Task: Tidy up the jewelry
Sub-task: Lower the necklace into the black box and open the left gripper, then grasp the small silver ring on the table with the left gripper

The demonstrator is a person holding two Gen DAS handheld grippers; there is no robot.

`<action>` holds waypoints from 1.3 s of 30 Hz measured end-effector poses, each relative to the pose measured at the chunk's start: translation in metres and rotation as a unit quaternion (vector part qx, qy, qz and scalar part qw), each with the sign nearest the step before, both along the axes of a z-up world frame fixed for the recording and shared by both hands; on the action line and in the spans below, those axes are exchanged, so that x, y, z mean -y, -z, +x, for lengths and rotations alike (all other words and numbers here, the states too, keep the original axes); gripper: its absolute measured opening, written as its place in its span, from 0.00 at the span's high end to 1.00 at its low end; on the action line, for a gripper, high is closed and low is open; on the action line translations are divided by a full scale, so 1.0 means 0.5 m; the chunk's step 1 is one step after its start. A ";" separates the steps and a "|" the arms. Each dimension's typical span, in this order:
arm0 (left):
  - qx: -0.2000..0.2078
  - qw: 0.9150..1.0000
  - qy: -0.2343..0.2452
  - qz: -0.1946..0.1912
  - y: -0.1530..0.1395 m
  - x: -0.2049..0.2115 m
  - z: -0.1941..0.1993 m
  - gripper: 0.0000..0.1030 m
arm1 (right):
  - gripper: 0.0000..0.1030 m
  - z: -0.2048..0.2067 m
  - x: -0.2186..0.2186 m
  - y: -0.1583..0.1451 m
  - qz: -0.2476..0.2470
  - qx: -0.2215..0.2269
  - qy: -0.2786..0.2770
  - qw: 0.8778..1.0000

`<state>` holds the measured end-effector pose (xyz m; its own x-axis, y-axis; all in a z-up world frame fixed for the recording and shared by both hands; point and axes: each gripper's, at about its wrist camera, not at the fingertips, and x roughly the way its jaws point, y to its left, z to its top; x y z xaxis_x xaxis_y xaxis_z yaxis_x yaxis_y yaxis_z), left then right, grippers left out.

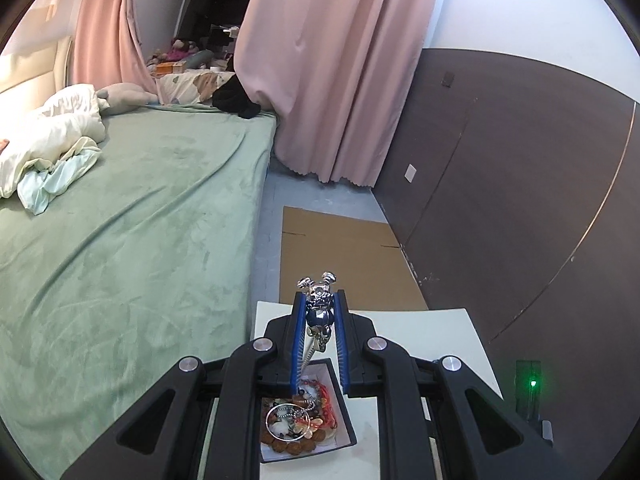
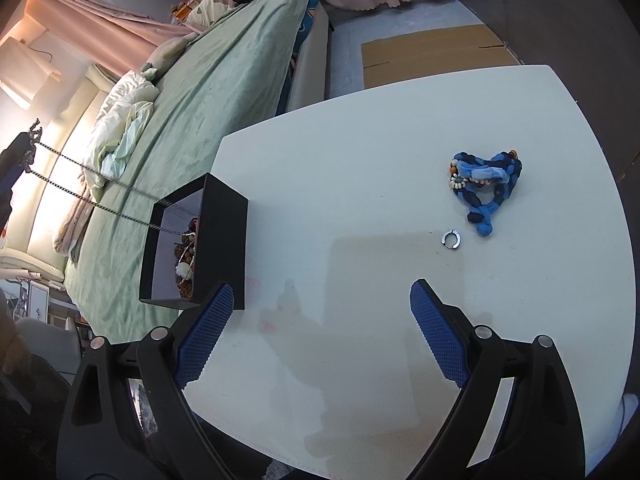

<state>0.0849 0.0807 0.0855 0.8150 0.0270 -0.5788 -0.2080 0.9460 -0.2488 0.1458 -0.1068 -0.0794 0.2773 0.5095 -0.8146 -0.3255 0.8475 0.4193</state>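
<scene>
Two strands of chain (image 2: 96, 194) trail into the black box (image 2: 224, 216) on the counter (image 2: 360, 200) as the left gripper (image 1: 319, 312) pinches a silver pendant (image 1: 319, 300) above it (right gripper (image 2: 320, 336) spread, empty); lowering slowly should coil it inside.

The pendant (image 1: 319, 306) is gleaming like polished metal, and its chain (image 2: 96, 200) is showing fine metal links. The fingers (image 1: 297, 344) pressing on it are wearing blue, ribbed rubbery pads on matt black plastic. The surface (image 2: 380, 260) is looking smooth, white and faintly glossy. At its two o'clock the braided piece (image 2: 486, 188) is looking like soft blue cloth (with small beads), the ring (image 2: 451, 238) shiny metal. The box (image 2: 224, 232) is looking matt black card, the bed (image 1: 120, 260) plush green cloth.
</scene>
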 end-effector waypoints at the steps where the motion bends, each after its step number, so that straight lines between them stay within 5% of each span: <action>1: 0.005 1.000 -0.001 0.000 -0.006 -0.002 -0.002 0.88 | 0.13 0.001 0.000 0.001 -0.001 -0.001 0.000 1.000; 7: 0.035 0.999 -0.019 -0.006 -0.043 -0.025 -0.021 0.84 | 0.13 0.002 -0.012 0.006 -0.005 -0.003 -0.004 1.000; 8: 0.035 0.999 -0.022 -0.008 -0.044 -0.029 -0.022 0.77 | 0.13 0.002 -0.014 0.007 -0.006 -0.004 -0.004 1.000; 10: 0.040 0.999 -0.025 -0.017 -0.046 -0.037 -0.027 0.36 | 0.13 0.001 -0.016 0.008 -0.007 -0.004 -0.003 1.000; 11: 0.048 0.998 -0.025 -0.019 -0.048 -0.039 -0.030 0.34 | 0.13 0.001 -0.015 0.008 -0.007 -0.004 -0.003 1.000; 20: 0.038 0.999 -0.009 -0.028 -0.017 -0.011 -0.020 0.35 | 0.13 0.004 0.020 0.002 -0.001 -0.005 0.018 1.000; 39: -0.057 0.992 0.102 -0.046 0.161 0.213 0.119 0.45 | 0.13 0.048 0.221 -0.014 0.035 -0.008 0.139 0.990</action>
<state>0.1445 -0.0257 0.0052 0.7275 -0.1893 -0.6594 -0.0459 0.9456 -0.3221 0.1699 -0.2172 -0.0726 0.4020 0.4711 -0.7851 -0.0756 0.8716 0.4843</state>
